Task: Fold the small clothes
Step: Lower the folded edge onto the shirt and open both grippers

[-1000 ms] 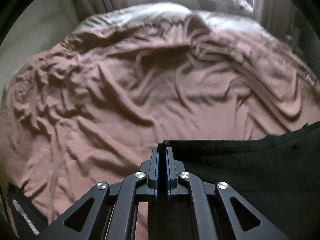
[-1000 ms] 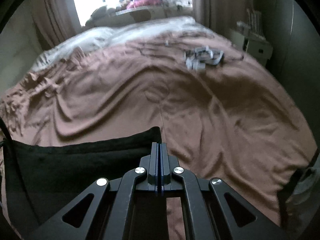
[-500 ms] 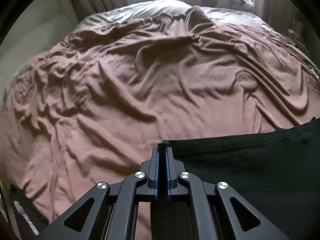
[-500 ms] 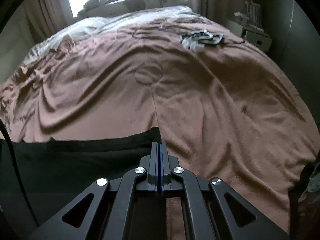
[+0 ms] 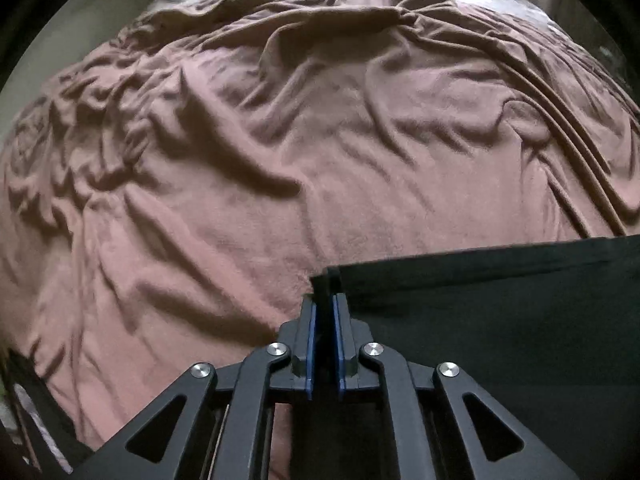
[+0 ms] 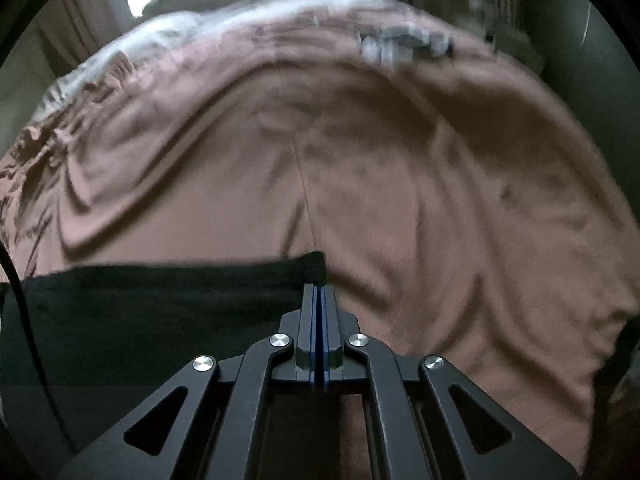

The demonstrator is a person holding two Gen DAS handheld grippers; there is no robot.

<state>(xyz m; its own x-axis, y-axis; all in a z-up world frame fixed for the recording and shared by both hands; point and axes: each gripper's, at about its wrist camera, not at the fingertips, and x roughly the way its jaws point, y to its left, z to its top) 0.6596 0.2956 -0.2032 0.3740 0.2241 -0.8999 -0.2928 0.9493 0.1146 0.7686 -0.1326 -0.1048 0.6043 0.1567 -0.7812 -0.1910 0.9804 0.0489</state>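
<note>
1. Left gripper [image 5: 323,308]: jaws opening, a narrow gap shows between the blue pads. A corner of the black garment [image 5: 500,312] sits in that gap; a sliver of light runs beside the cloth, so the pads look off it, not pinching.
2. Right gripper [image 6: 319,300]: clenched, pads pressed together. The garment's [image 6: 160,312] other corner pokes up just past the fingertips, so it is grasping the cloth edge.
3. Garment: stretched between the two grippers. It runs right from the left fingers and left from the right fingers, top edge nearly straight and level with the fingertips.
4. Under and ahead of both: brown blanket [image 5: 280,160] on a bed, heavily wrinkled ahead-left of the left fingers, smoother with a centre seam ahead of the right fingers.
5. Far ahead-right of the right fingers: a small grey-white pile [image 6: 404,46] on the blanket, blurred, can't identify.
6. Black cable [image 6: 24,320] curves down at the far left of the right view, across the garment's end.
7. Curtain [image 6: 80,28] and a bright window beyond the bed's far edge. Dark wall right of the right fingers.
8. Nothing lies on the blanket between the fingertips and the far pile.
</note>
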